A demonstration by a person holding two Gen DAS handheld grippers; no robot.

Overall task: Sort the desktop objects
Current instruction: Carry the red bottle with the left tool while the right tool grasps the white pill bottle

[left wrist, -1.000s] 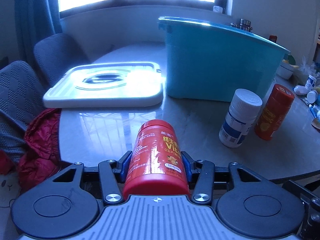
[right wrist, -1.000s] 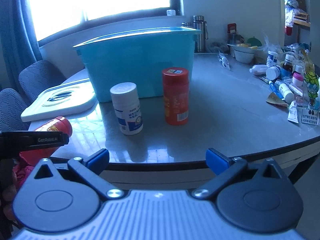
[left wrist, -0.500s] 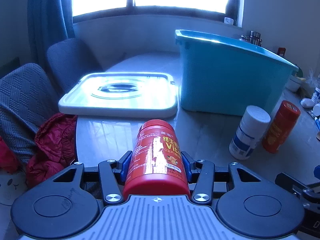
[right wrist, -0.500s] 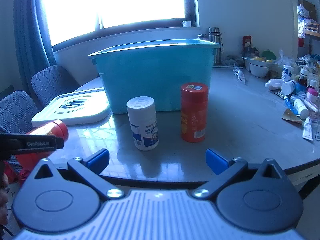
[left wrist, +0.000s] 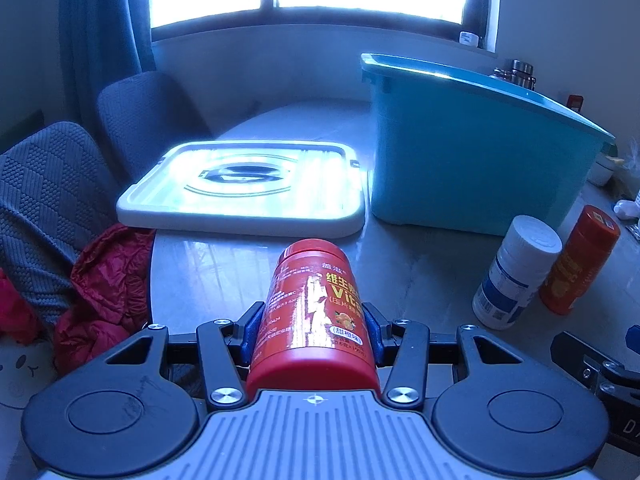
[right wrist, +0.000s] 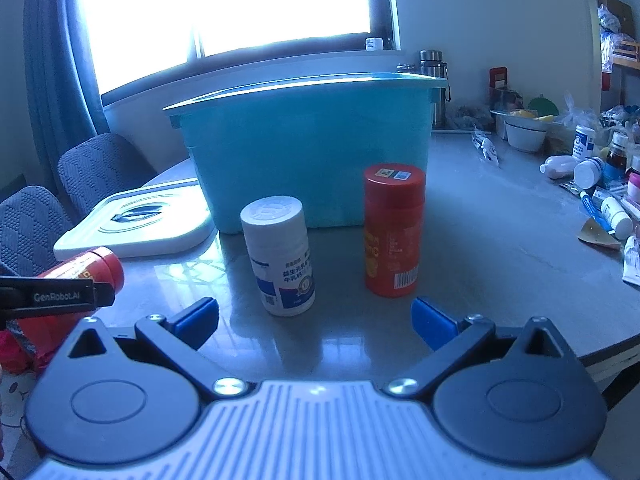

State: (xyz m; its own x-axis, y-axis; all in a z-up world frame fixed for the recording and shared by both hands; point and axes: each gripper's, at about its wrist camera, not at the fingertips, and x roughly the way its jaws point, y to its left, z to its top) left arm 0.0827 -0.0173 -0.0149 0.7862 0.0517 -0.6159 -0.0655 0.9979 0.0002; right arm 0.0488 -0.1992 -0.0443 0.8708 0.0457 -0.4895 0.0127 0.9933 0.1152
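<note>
The left gripper (left wrist: 313, 330) clamps its blue pads against the sides of a red plastic vitamin bottle (left wrist: 314, 312), held lying along the fingers above the near edge of the grey table (left wrist: 420, 264). At 12 o'clock lies a white flat bin lid (left wrist: 244, 196), at 1 o'clock stands a teal plastic storage bin (left wrist: 472, 160). The right gripper (right wrist: 316, 320) is spread wide and empty, a white pill bottle (right wrist: 280, 256) and an upright orange-red canister (right wrist: 394, 236) standing at its 12 o'clock, near the bin.

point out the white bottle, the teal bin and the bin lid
white bottle (right wrist: 280, 258), right wrist view, on its labelled side
teal bin (right wrist: 308, 152), right wrist view, on its front wall
bin lid (left wrist: 244, 184), left wrist view, on its top face
</note>
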